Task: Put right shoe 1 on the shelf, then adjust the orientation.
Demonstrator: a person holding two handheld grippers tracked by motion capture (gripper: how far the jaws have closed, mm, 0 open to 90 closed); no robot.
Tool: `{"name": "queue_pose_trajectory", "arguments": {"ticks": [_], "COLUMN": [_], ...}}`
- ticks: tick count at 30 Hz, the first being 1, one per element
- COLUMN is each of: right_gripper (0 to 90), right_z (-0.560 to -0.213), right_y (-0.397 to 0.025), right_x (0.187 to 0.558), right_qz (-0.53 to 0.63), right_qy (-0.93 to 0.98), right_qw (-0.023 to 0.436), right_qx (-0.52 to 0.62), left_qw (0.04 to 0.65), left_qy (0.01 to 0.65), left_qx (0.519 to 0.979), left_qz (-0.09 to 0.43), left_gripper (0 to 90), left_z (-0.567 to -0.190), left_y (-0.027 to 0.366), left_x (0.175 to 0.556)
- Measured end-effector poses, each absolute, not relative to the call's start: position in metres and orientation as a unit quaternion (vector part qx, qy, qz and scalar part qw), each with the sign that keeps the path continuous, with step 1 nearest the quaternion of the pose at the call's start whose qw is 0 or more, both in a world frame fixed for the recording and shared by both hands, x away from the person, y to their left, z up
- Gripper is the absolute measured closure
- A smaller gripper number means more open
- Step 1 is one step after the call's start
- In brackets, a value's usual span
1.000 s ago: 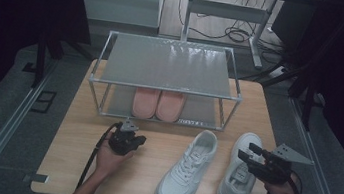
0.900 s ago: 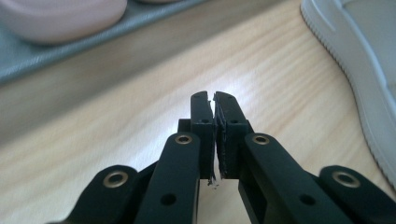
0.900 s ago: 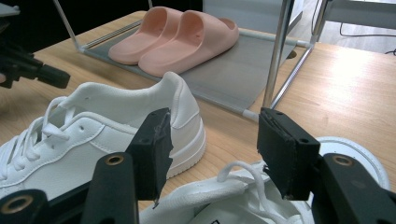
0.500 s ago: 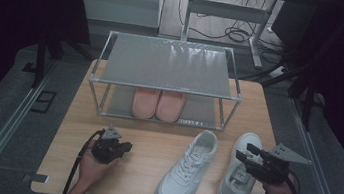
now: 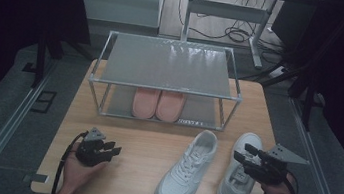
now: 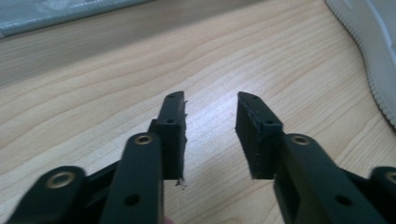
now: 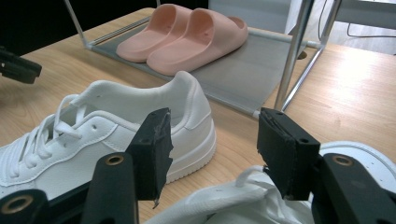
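The right gripper [image 5: 245, 153] hovers over the right sneaker [image 5: 238, 171], which lies at the near right of the worktop [image 5: 143, 148] with its heel toward the shoe rack [image 5: 166, 66]. A second sneaker [image 5: 185, 172] lies just to its left, the two close but apparently not touching. A pair of pink slippers [image 5: 157, 104] sits on the rack's lower shelf.

The sneaker looks light, with a firm rubber sole and a softer, smooth upper that gives under pressure. The padded collar at the heel or the side wall by the laces seems the best place to pinch; the rounded toe would likely slip, and the loose laces [image 7: 254, 177] would only dangle.

In the right gripper view the jaws stand wide apart, empty, right above the shoe's tongue and laces without touching them. The left gripper [image 5: 111, 148] rests low at the near left of the worktop, well apart from the shoes; its jaws are spread moderately, holding nothing, with bare wood beneath them.
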State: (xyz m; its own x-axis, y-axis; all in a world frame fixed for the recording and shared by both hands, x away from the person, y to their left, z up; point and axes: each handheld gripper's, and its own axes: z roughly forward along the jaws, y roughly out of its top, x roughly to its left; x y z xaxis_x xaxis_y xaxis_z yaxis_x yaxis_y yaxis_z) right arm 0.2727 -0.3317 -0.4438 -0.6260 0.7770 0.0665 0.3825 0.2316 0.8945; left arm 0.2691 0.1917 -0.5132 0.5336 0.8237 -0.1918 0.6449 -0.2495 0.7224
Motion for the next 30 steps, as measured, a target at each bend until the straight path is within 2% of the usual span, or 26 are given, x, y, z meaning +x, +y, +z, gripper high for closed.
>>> {"name": "queue_pose_trajectory", "arguments": {"ticks": [7, 12, 16, 20, 23, 26, 30], "right_gripper": [45.7, 49.0, 58.0, 77.6, 85.2, 89.0, 89.6], "right_z": [-0.445, -0.446, -0.444, -0.442, -0.439, -0.435, -0.434], "right_y": [-0.326, -0.321, -0.316, -0.308, -0.299, -0.285, -0.264], "right_x": [0.272, 0.27, 0.267, 0.262, 0.258, 0.251, 0.244], "right_qz": [0.483, 0.478, 0.477, 0.473, 0.469, 0.462, 0.451], "right_qy": [0.769, 0.778, 0.785, 0.796, 0.809, 0.825, 0.842], "right_qw": [0.194, 0.188, 0.185, 0.181, 0.173, 0.164, 0.153], "right_qx": [0.371, 0.362, 0.35, 0.331, 0.309, 0.283, 0.253], "left_qw": [0.4, 0.407, 0.409, 0.407, 0.412, 0.421, 0.429], "left_qy": [0.469, 0.469, 0.471, 0.467, 0.462, 0.462, 0.46], "left_qx": [0.779, 0.776, 0.773, 0.775, 0.774, 0.767, 0.761], "left_qz": [0.114, 0.111, 0.115, 0.126, 0.131, 0.145, 0.16], "left_gripper": [51.0, 46.8, 44.2, 43.2, 43.2, 43.5, 44.0], "left_z": [-0.511, -0.508, -0.508, -0.509, -0.503, -0.497, -0.491], "left_y": [0.193, 0.195, 0.194, 0.19, 0.19, 0.192, 0.194], "left_x": [0.268, 0.267, 0.268, 0.267, 0.265, 0.262, 0.259]}}
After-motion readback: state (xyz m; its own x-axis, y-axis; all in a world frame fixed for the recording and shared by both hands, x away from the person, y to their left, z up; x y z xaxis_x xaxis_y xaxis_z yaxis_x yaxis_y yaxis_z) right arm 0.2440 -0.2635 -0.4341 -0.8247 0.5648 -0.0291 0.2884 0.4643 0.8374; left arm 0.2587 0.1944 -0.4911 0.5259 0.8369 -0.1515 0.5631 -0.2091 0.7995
